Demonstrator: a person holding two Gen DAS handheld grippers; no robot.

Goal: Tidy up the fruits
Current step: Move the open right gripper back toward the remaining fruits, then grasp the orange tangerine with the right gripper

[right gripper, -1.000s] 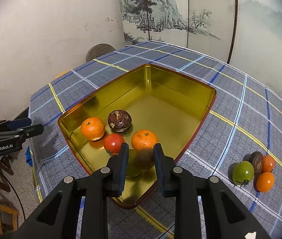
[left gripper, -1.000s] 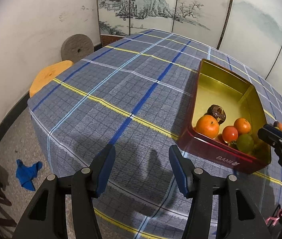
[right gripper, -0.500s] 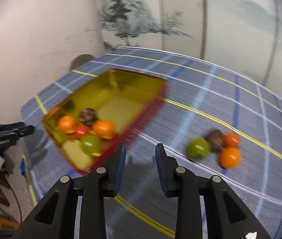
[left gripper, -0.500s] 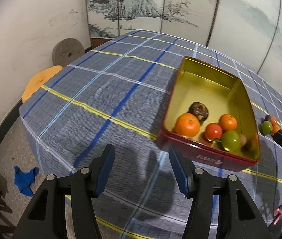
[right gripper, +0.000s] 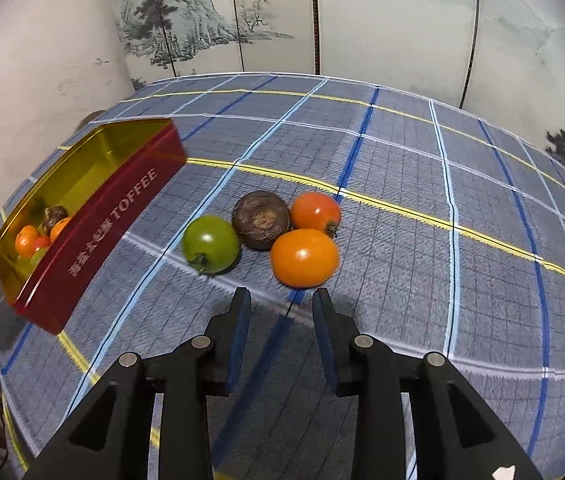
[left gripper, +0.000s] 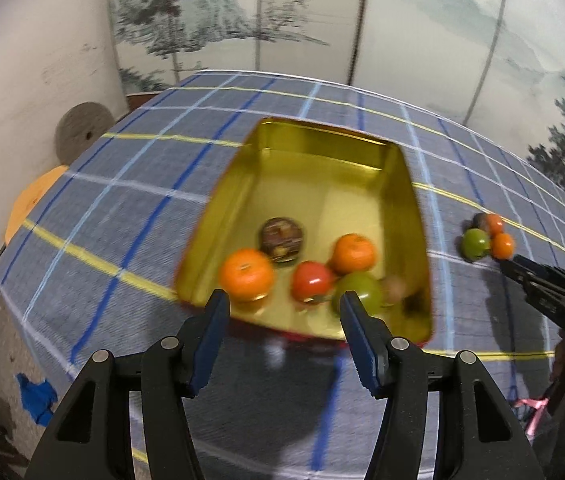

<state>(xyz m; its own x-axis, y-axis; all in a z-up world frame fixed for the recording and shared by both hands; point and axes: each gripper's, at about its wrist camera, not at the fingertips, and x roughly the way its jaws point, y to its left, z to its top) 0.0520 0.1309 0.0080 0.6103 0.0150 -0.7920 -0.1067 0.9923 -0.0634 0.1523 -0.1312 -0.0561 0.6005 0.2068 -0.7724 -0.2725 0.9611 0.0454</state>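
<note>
Right now, four loose fruits sit clustered and touching on the checked tablecloth (right gripper: 462, 184): a green tomato (right gripper: 210, 243), a dark brown wrinkled fruit (right gripper: 261, 219), a red-orange tomato (right gripper: 316, 212) and, nearest the camera, an orange one (right gripper: 304, 257). Well to their left stands a red toffee tin (right gripper: 94, 236) with a gold interior. It is a long rectangular box whose long axis runs from the near table edge away toward the painted folding screen (right gripper: 362, 16) behind the table; its lettered long side faces the loose fruits. Inside, gathered at the near end, lie two oranges (left gripper: 247, 274), a red tomato (left gripper: 311, 280), a green tomato (left gripper: 359, 290) and a dark brown fruit (left gripper: 282, 236), with the far half of the tin bare. So the sorting looks roughly half done: about five pieces are in, four remain outside. The right gripper (right gripper: 282, 300) hovers just short of the orange fruit, its jaws narrowly apart with nothing between them, too narrow yet to take that fruit. The left gripper (left gripper: 282, 306) hangs over the tin's near end, jaws moderately apart and empty. A round orange stool (left gripper: 30, 200) stands beyond the table's left side.
</note>
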